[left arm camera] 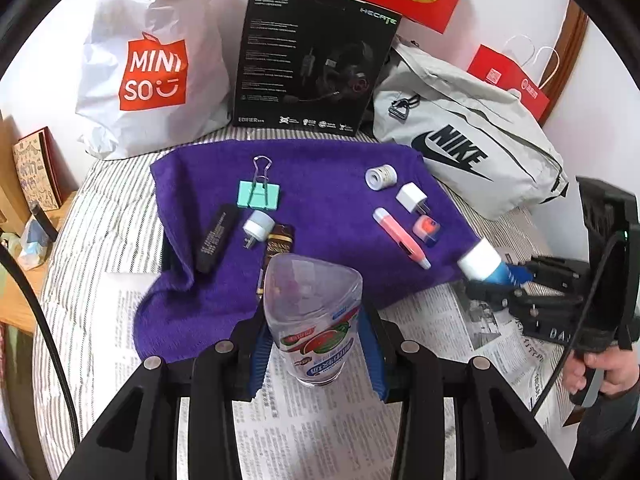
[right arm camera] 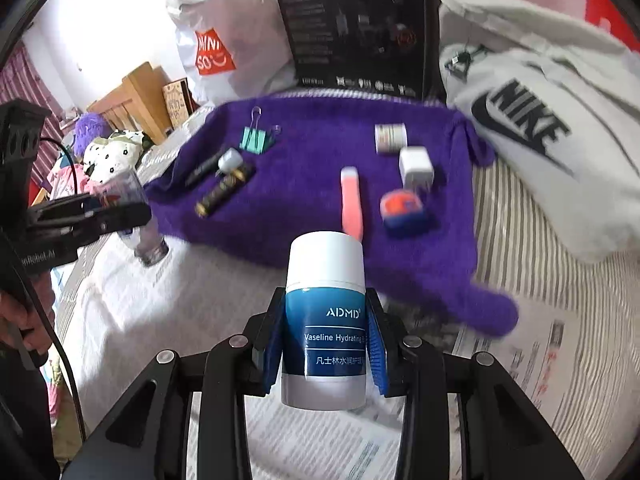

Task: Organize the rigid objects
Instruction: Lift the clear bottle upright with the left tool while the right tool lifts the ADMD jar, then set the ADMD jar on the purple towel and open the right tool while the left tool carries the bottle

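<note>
While clamped — clear plastic cup | smooth cylindrical lotion bottle — fuzzy purple towel

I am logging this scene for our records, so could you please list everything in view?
Towel: one, purple, spread on the striped bed.
Binder clip: one, mint green, towel's back left.
Tape roll: one, white, towel's back right.
Chargers: two, white, one each side.
Pen: one, pink, right side.
Small case: one, orange and blue, beside the pen.
Dark sticks: two, black, left side.
Newspaper: several sheets, white, in front.
Shopping bag: one, white, behind.
Box: one, black, behind.
Nike bag: one, grey, right.
Clear cup: one, in left gripper.
Lotion bottle: one, blue and white, in right gripper.
</note>
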### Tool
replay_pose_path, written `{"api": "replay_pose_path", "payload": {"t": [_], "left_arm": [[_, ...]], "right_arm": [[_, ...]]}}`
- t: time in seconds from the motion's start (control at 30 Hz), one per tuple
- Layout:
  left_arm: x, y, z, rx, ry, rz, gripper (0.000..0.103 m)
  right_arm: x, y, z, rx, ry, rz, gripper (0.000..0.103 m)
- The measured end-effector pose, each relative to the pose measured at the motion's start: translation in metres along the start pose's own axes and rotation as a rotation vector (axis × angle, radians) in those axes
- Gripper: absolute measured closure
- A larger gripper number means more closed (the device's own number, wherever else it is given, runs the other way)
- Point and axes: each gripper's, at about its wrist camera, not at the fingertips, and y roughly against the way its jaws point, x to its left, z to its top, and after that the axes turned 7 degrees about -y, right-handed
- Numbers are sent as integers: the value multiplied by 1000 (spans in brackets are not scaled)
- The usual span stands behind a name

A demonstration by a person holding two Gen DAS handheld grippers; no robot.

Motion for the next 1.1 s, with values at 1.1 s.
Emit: {"api": "replay_pose_path", "payload": {"t": [1.1], "left_arm": [[48, -14, -1, 19, 57, -20, 65]], "right_arm": [[19, -152, 149, 77, 66, -119, 67]]}}
